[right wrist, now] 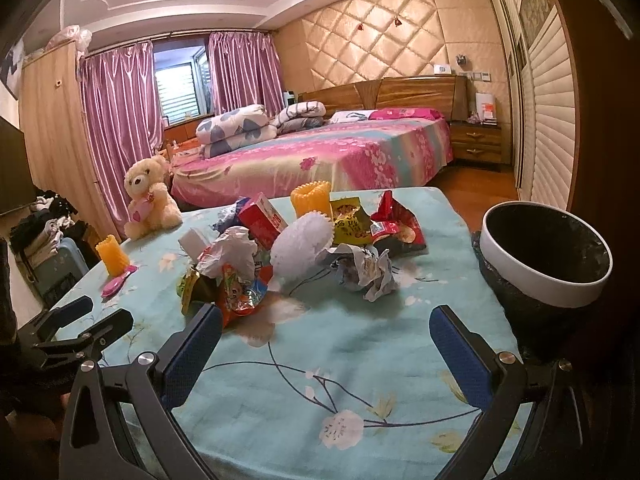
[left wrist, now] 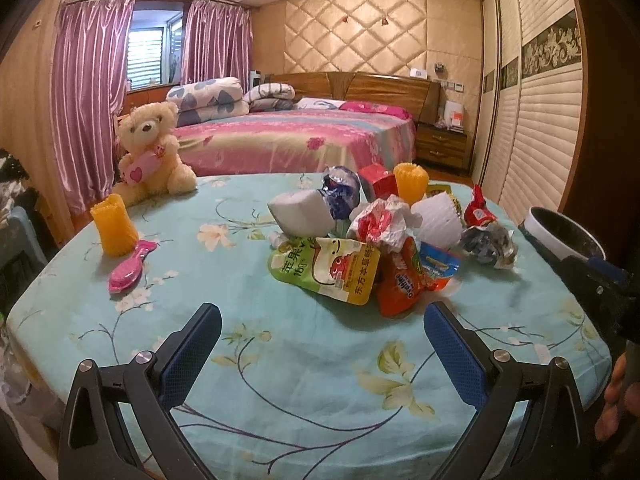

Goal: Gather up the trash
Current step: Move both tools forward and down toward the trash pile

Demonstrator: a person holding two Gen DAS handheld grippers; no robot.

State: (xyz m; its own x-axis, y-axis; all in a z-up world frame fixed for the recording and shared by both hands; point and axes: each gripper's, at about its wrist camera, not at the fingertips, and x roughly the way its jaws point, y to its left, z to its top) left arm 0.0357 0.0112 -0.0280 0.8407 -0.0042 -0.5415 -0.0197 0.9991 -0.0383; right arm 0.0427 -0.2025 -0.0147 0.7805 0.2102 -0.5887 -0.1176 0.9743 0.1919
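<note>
— While you look along the left wrist view, what lies under you?

— A table (left wrist: 280, 380) in a turquoise floral cloth, in a bedroom with a pink-sheeted bed (left wrist: 296, 140), purple curtains (left wrist: 92, 92) and a quilted wall. My left gripper (left wrist: 322, 354) hovers with its fingers spread wide, holding nothing. The trash pile (left wrist: 384, 240) sits just beyond them: a green pouch (left wrist: 332, 272) with Chinese characters and "100%", and an orange wrapper (left wrist: 400, 284) whose blue logo I can't read. The bin (left wrist: 568, 232) is cut off at the right edge.

— And the right wrist view?

— Same cloth. My right gripper (right wrist: 326, 354) is also spread apart and empty. The pile lies ahead and left; the bin, white-rimmed with a black liner, stands just off the table's right edge. The wrappers' print is too blurred to read.
</note>
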